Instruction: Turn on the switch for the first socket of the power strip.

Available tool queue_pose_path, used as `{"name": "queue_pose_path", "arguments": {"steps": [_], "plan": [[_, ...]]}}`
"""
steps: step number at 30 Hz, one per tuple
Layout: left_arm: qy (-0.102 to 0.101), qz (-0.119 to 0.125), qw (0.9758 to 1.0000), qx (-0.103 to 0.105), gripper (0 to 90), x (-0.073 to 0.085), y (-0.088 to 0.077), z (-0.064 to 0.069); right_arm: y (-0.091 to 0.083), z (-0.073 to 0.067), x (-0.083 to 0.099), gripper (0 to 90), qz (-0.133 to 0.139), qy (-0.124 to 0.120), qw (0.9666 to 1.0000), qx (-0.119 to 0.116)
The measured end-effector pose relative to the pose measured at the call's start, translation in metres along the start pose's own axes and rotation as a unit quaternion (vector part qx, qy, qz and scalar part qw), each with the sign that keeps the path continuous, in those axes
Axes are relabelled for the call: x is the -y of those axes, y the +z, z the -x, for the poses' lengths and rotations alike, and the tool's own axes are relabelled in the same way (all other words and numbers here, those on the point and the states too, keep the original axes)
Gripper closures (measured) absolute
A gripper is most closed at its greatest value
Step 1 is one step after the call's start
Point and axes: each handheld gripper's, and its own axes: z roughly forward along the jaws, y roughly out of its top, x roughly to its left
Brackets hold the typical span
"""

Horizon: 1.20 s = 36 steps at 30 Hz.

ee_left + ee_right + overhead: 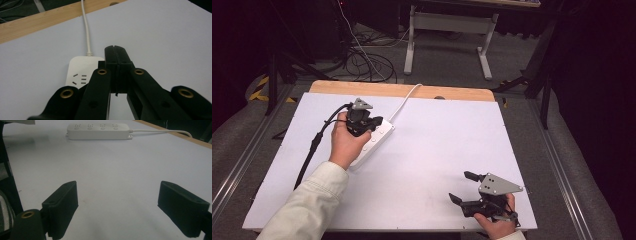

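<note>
A white power strip (380, 133) lies at the table's left back, its white cord (404, 102) running off over the far edge. My left gripper (376, 121) hovers over the strip's far end, jaws pressed together with nothing between them. In the left gripper view the shut left gripper (115, 50) stands just right of the strip's cord end (80, 72). Near the front right corner my right gripper (460, 186) stands open and empty. Between its wide-apart jaws in the right gripper view (117, 202), the whole strip (98, 131) lies far off.
The white table top (437, 145) has a wooden strip (402, 90) along its far edge. Black cables (362, 62) and a white table frame (447, 35) stand on the floor beyond. A black cable (309, 152) trails from the left gripper.
</note>
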Motion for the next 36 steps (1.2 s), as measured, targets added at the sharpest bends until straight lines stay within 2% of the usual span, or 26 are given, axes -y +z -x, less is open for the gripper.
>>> {"name": "queue_pose_path", "arguments": {"steps": [2, 3, 7, 8, 10, 14, 16, 21, 24, 30, 33, 36], "plan": [[0.004, 0.004, 1.0000, 0.001, 90.0, -0.001, -0.004, 0.000, 0.000, 0.000, 0.000, 17.4, 0.000, 0.001, 1.0000, 0.000], [-0.003, 0.007, 0.9999, 0.007, 90.0, 0.000, -0.006, 0.000, 0.000, 0.000, 0.000, 17.4, 0.000, 0.000, 1.0000, 0.001], [0.002, 0.009, 0.9999, 0.013, 90.0, 0.000, -0.010, 0.001, 0.001, -0.001, 0.000, 17.4, -0.001, 0.000, 1.0000, 0.001], [0.005, 0.013, 0.9998, 0.012, 85.8, 0.000, -0.011, 0.002, 0.001, -0.001, 0.000, 17.4, 0.000, 0.001, 1.0000, 0.001], [0.014, 0.025, 0.9995, 0.015, 70.7, -0.001, -0.015, 0.005, 0.000, 0.000, 0.000, 17.4, 0.000, 0.001, 1.0000, 0.002], [0.022, 0.037, 0.9989, 0.018, 53.0, -0.001, -0.031, 0.010, 0.000, -0.001, 0.000, 17.4, 0.001, 0.001, 1.0000, 0.002], [0.035, 0.058, 0.9975, 0.021, 45.6, 0.000, -0.041, 0.012, -0.001, -0.001, 0.000, 17.4, 0.002, 0.002, 1.0000, 0.002], [0.052, 0.076, 0.9953, 0.031, 32.5, 0.002, -0.062, 0.015, -0.001, 0.000, 0.000, 17.4, 0.004, 0.005, 1.0000, 0.000], [0.066, 0.090, 0.9933, 0.028, 28.4, 0.006, -0.073, 0.018, -0.001, 0.000, -0.001, 17.4, 0.005, 0.006, 1.0000, 0.001], [0.072, 0.120, 0.9888, 0.051, 22.5, 0.017, -0.095, 0.019, -0.001, 0.000, 0.000, 17.4, 0.007, 0.011, 0.9999, -0.001], [0.089, 0.124, 0.9872, 0.048, 20.1, 0.026, -0.105, 0.019, -0.002, 0.000, 0.000, 17.4, 0.008, 0.014, 0.9999, -0.002], [0.101, 0.132, 0.9856, 0.033, 17.0, 0.036, -0.113, 0.018, -0.002, 0.001, 0.000, 17.4, 0.009, 0.016, 0.9998, -0.003]]}}
